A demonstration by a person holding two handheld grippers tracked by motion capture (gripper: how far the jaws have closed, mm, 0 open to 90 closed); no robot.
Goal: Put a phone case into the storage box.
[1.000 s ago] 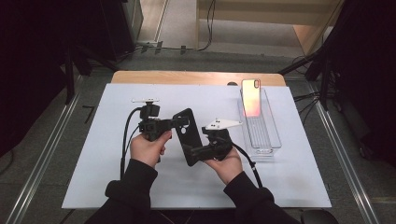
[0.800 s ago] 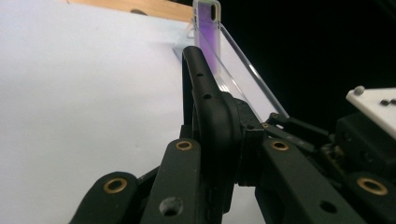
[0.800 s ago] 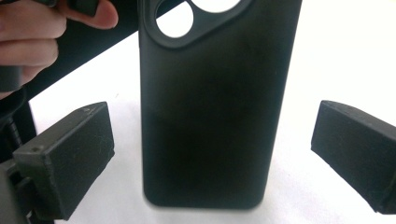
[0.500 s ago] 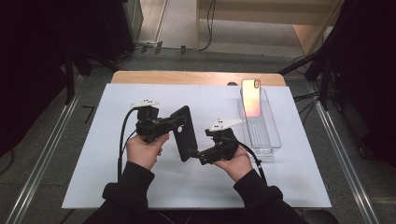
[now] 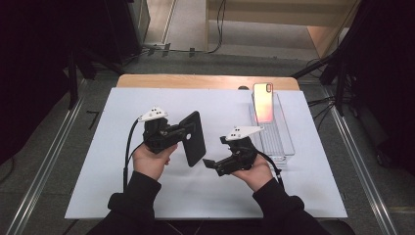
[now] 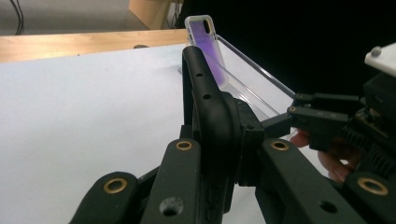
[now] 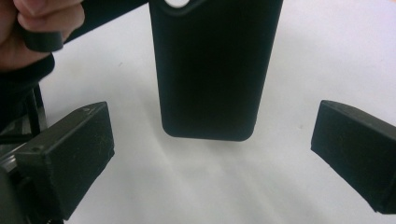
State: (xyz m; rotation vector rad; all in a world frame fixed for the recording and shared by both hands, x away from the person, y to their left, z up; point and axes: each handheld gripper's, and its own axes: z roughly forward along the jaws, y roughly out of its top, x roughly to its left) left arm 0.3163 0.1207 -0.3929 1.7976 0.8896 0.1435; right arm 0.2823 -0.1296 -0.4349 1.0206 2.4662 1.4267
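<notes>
A black phone case (image 5: pixel 195 137) is held edge-on above the white table, with my left gripper (image 5: pixel 182 132) shut on its upper part. In the left gripper view the case (image 6: pixel 201 84) rises between that gripper's jaws (image 6: pixel 231 142). My right gripper (image 5: pixel 209 164) stands open just right of the case's lower end, not touching it. In the right gripper view the case's rounded end (image 7: pixel 215 70) hangs ahead of the wide-apart jaws of the right gripper (image 7: pixel 210 154). The left gripper view shows the right gripper (image 6: pixel 299 114) close by at the right.
A phone with a pink shiny back (image 5: pixel 263 103) leans upright at the far end of a clear plastic tray (image 5: pixel 280 144) on the right of the white mat (image 5: pixel 98 186). The wooden table edge (image 5: pixel 195 81) lies behind. Cables trail from both grippers.
The hands have drawn apart. The right gripper has left the case's lower end and moved right. The left gripper has kept the case and shifted it slightly left.
</notes>
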